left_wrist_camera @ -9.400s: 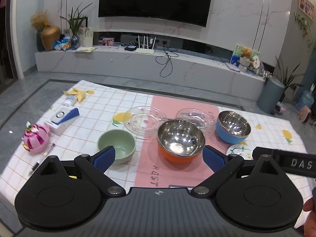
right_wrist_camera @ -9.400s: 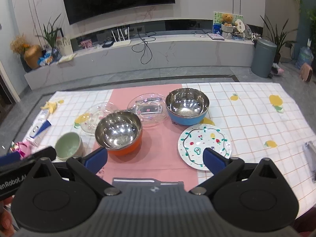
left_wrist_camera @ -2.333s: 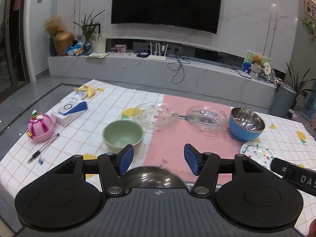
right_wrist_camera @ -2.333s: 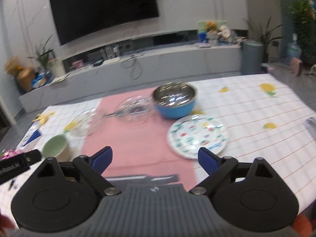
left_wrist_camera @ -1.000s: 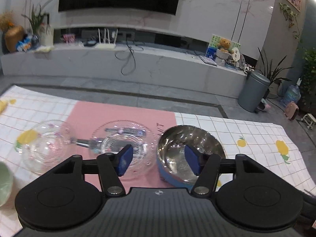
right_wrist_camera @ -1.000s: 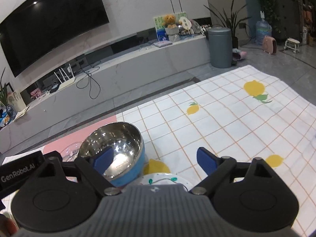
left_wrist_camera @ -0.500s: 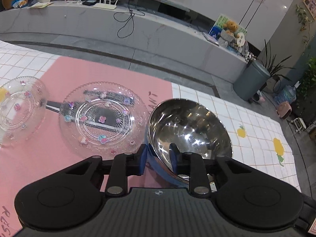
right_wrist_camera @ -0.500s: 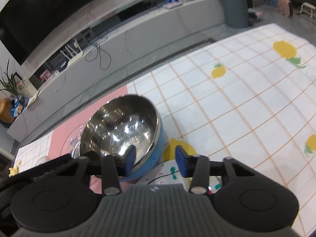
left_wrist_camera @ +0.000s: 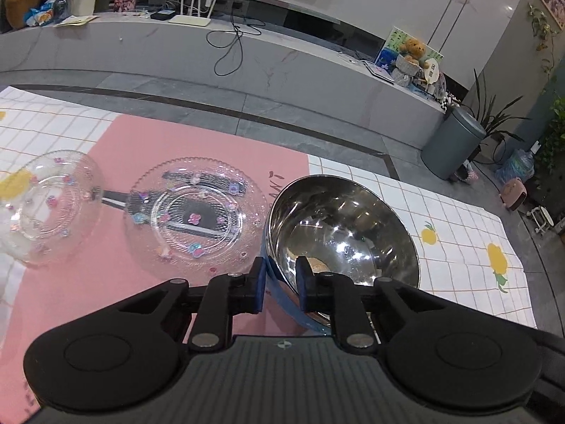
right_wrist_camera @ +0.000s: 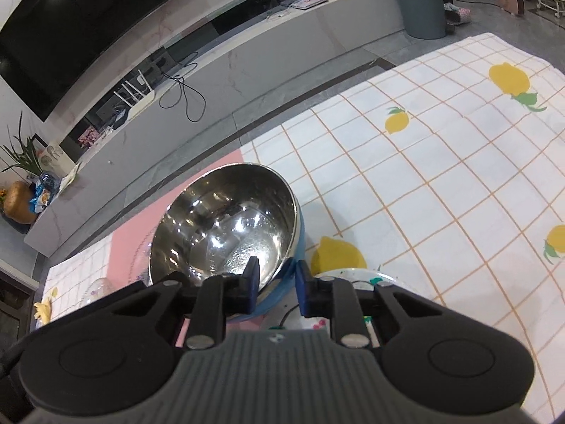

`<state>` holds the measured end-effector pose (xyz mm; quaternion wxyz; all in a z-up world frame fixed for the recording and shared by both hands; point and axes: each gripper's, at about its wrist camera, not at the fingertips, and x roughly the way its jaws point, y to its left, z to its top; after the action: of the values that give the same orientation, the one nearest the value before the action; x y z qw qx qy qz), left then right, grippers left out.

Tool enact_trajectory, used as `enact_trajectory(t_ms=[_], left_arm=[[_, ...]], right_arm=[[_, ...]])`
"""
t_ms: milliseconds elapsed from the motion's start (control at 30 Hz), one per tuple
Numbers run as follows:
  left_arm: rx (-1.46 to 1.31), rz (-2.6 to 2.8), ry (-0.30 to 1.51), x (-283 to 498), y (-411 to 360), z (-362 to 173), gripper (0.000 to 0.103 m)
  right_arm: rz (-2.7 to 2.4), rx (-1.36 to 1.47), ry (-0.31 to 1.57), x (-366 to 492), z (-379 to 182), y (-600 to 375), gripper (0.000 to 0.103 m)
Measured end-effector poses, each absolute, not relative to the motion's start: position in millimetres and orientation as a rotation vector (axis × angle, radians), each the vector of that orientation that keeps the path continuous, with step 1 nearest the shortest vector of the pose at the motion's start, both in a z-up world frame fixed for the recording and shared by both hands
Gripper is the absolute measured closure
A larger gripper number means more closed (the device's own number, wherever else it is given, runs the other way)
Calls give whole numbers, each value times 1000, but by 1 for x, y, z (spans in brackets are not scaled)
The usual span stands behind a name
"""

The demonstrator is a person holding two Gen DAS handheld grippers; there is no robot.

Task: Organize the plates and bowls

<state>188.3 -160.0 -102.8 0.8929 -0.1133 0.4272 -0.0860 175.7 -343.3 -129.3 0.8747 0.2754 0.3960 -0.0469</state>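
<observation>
Jaws of both grippers, wide apart a second ago, just closed onto blue bowl (left_wrist_camera: 339, 233) rim.

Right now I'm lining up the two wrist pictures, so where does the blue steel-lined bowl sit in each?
Left wrist: the blue bowl sits lower centre-right, its near rim between the left gripper jaws, beside the clear glass plate.
Right wrist: the bowl sits lower centre-left, its rim between the right gripper jaws.
Shared landmark: the grey bin beyond the table.
</observation>
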Motion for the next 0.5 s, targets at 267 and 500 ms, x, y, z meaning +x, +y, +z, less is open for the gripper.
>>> enact_trajectory(t_ms=[267, 500], left_arm=[[-252, -158, 856, 155, -150, -71, 84], [-280, -129, 798, 113, -137, -41, 85]], right_arm=[[-62, 580, 781, 135, -94, -336, 86], [-23, 594, 737, 89, -67, -326, 86]])
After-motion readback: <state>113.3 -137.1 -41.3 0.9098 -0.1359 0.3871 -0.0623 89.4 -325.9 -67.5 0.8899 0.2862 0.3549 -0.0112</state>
